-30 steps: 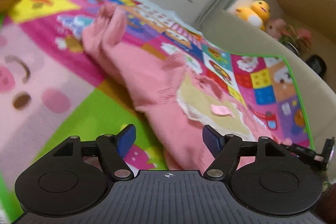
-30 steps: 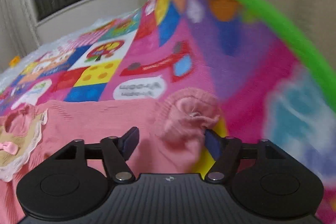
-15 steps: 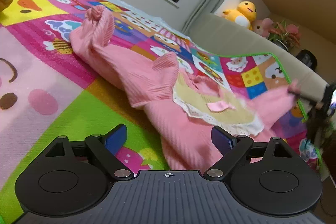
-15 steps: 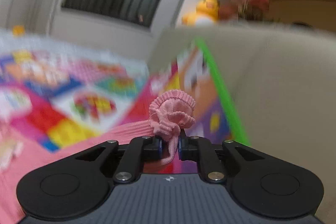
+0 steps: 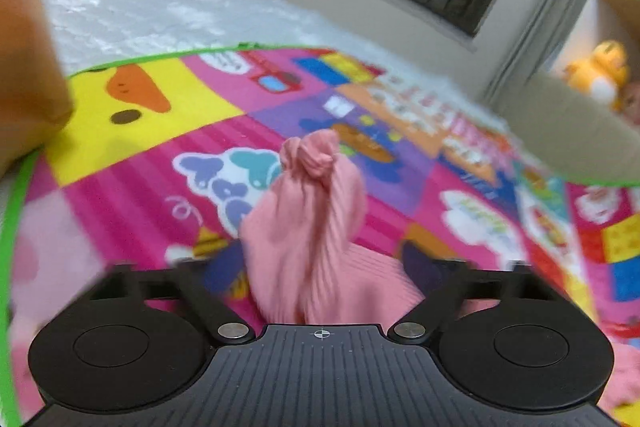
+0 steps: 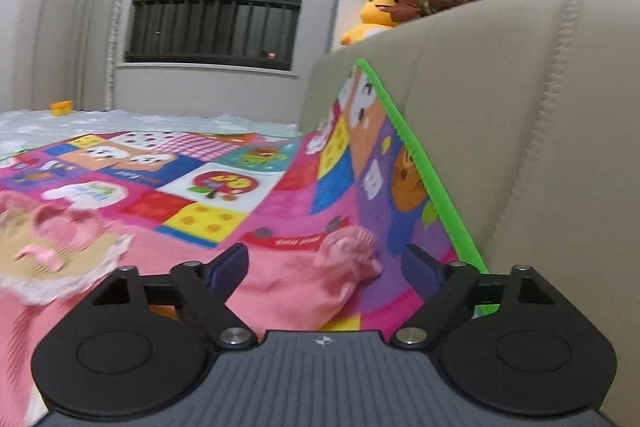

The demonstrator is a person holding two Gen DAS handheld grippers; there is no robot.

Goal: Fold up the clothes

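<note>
A pink ribbed child's garment lies on a colourful play mat [image 5: 132, 95]. In the left wrist view one of its sleeves [image 5: 312, 211] stretches away between the spread fingers of my left gripper [image 5: 320, 267], its bunched cuff at the far end; the jaws stand wide apart and grip nothing. In the right wrist view the other sleeve [image 6: 288, 279] rests on the mat [image 6: 224, 187], with its ruffled cuff [image 6: 352, 255] lying between the wide-apart fingers of my right gripper [image 6: 326, 267]. The beige lace bib with a pink bow [image 6: 48, 259] shows at the left.
A beige sofa [image 6: 520, 147] rises at the right, and the mat's green edge [image 6: 420, 163] climbs against it. A yellow plush duck [image 6: 376, 15] and a red plant sit above. A brown box [image 5: 24, 67] stands at the left. White textured floor [image 5: 160, 11] lies beyond the mat.
My right gripper has let go of the cuff, which now lies on the mat near the sofa. My left gripper has swung over to the other sleeve, still open.
</note>
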